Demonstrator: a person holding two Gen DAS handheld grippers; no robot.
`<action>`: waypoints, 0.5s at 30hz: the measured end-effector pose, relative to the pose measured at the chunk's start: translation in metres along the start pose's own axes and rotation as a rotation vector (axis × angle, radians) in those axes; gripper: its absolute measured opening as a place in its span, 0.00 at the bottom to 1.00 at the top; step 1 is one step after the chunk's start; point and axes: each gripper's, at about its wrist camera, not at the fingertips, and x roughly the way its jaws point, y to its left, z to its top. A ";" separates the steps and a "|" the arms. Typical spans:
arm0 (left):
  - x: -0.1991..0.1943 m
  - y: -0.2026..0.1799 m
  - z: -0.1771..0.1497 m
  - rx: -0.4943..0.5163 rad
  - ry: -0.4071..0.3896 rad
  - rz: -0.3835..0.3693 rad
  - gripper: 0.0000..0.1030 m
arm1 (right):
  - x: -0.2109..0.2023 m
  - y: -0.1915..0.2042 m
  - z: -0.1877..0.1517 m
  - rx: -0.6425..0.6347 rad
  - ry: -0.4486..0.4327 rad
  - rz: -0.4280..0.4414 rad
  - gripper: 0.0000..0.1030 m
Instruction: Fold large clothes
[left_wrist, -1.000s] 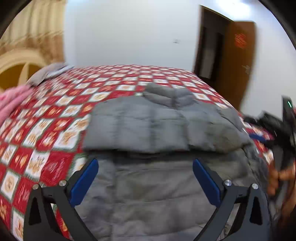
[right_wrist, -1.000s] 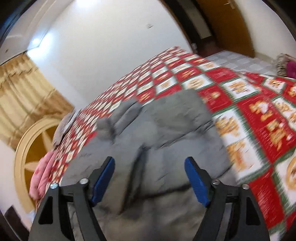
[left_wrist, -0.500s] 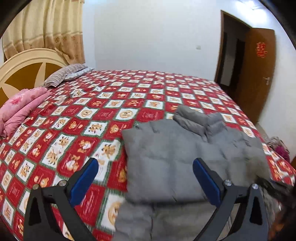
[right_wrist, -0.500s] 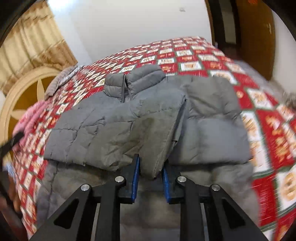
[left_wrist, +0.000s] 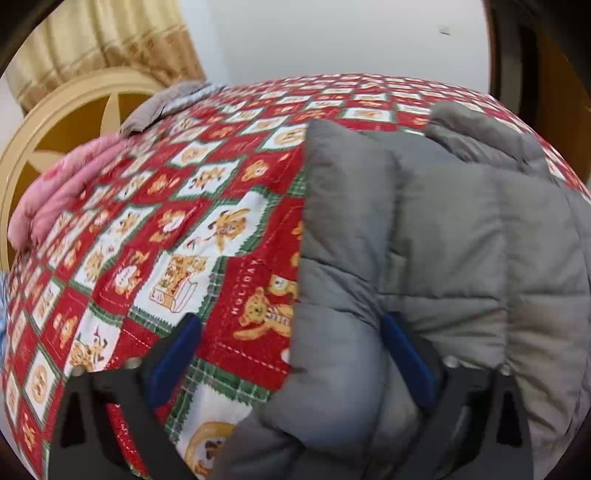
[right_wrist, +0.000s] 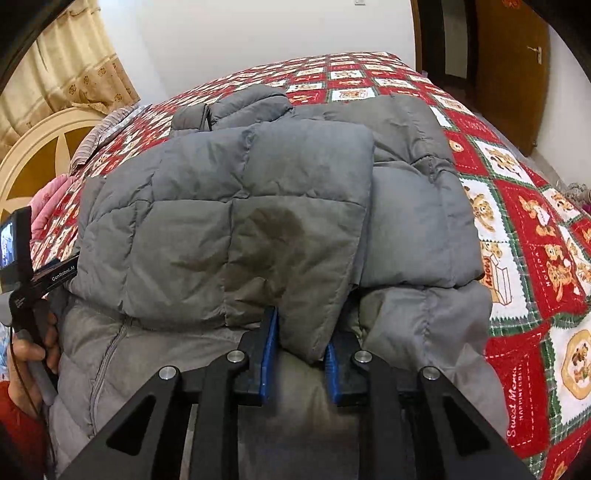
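Observation:
A grey puffer jacket (right_wrist: 229, 206) lies on the bed with both sleeves folded across its chest. My right gripper (right_wrist: 300, 347) is shut on the cuff end of the upper folded sleeve (right_wrist: 310, 332). In the left wrist view the jacket (left_wrist: 461, 236) fills the right side. My left gripper (left_wrist: 291, 354) is open at the jacket's left edge, with a fold of the jacket (left_wrist: 332, 369) between its blue fingers. The left gripper's body also shows at the left edge of the right wrist view (right_wrist: 33, 280).
The bed has a red, white and green holiday bear quilt (left_wrist: 177, 236). A pink blanket (left_wrist: 62, 192) and a grey pillow (left_wrist: 162, 103) lie by the round cream headboard (left_wrist: 55, 122). A brown door (right_wrist: 509, 66) stands at the right.
My left gripper has dropped down to the jacket's left edge and now straddles a fold. My right gripper shut on the sleeve cuff half a second ago and still holds it.

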 end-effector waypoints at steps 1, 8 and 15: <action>0.002 0.001 0.000 -0.009 0.013 -0.013 1.00 | 0.000 -0.001 0.000 0.005 0.002 0.006 0.24; -0.032 0.026 -0.005 -0.018 0.004 -0.170 1.00 | -0.051 -0.004 0.006 0.017 0.000 -0.037 0.38; -0.094 0.037 0.044 -0.031 -0.179 -0.203 1.00 | -0.111 0.030 0.074 -0.089 -0.186 -0.065 0.44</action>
